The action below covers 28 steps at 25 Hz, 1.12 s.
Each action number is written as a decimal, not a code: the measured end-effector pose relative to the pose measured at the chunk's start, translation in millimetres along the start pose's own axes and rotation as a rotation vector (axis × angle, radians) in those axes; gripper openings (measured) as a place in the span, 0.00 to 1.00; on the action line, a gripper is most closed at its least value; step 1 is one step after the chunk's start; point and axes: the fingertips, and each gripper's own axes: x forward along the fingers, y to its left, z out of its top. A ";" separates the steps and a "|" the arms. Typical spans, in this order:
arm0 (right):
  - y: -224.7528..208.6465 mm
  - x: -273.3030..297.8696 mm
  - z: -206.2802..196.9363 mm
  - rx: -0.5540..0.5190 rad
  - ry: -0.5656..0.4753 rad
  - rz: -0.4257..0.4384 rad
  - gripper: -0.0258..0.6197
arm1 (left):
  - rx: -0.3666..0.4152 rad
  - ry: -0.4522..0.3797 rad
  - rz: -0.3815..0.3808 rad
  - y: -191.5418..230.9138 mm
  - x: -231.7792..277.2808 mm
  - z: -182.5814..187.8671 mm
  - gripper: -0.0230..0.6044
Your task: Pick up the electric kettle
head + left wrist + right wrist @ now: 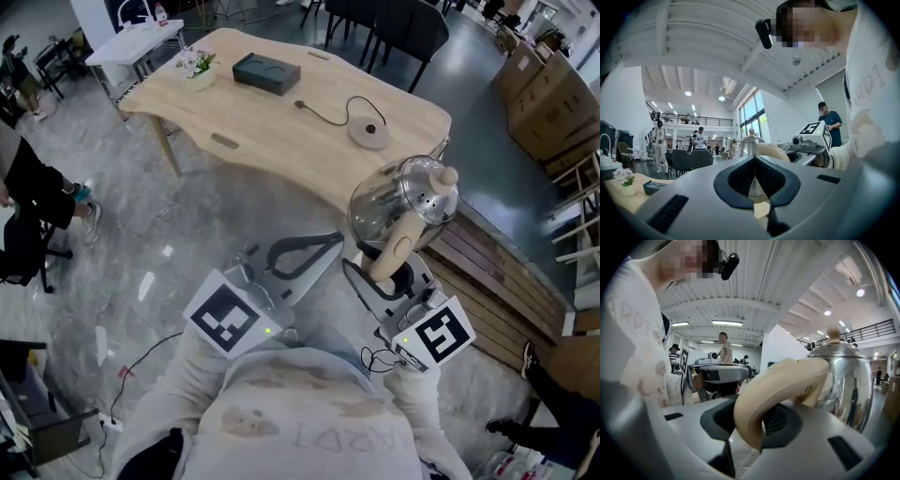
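Kettle [405,199]: shiny metal body, cream handle [392,253], cream knob on the lid. It is up in the air, clear of the desk [281,141], just past the desk's near right corner. Below it are the grey floor [187,234] and the edge of a slatted wooden platform [497,272]

Right tongs [375,277]: clamped on the handle. The right gripper view shows the cream loop pinched between the two dark pads, low on its curve, with the kettle body beyond to the right, lid uppermost

Left tongs [323,246]: closed together, tips meeting, nothing between them. They sit just left of the kettle and apart from it. In the left gripper view the kettle's lid and handle rise just beyond the tips

Each gripper carries its marker cube close to the person's chest, left one [225,317] and right one [436,336]

On the desk:
- round kettle base [368,132] near the right end, well apart from the kettle, with its cord [323,111] trailing left
- dark box [266,73] toward the far side
- small pot of flowers [196,71] at the far left corner

Around the desk:
- black chairs [403,28] beyond it
- white side table [136,42] at far left
- cardboard boxes [544,94] at right
- a seated person in dark clothes [28,206] at the left edge

Several people [658,140] stand far back in the hall in the left gripper view
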 end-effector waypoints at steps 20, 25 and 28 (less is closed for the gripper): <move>2.0 -4.2 10.7 0.013 -0.018 -0.010 0.23 | 0.008 -0.017 -0.041 -7.3 5.2 7.5 0.06; 20.9 -35.1 15.6 -0.004 -0.031 -0.009 0.23 | 0.017 -0.019 -0.033 -40.7 0.9 21.1 0.06; 34.0 -59.0 14.7 -0.015 -0.042 -0.009 0.23 | 0.031 -0.020 -0.028 -67.6 -0.7 26.9 0.06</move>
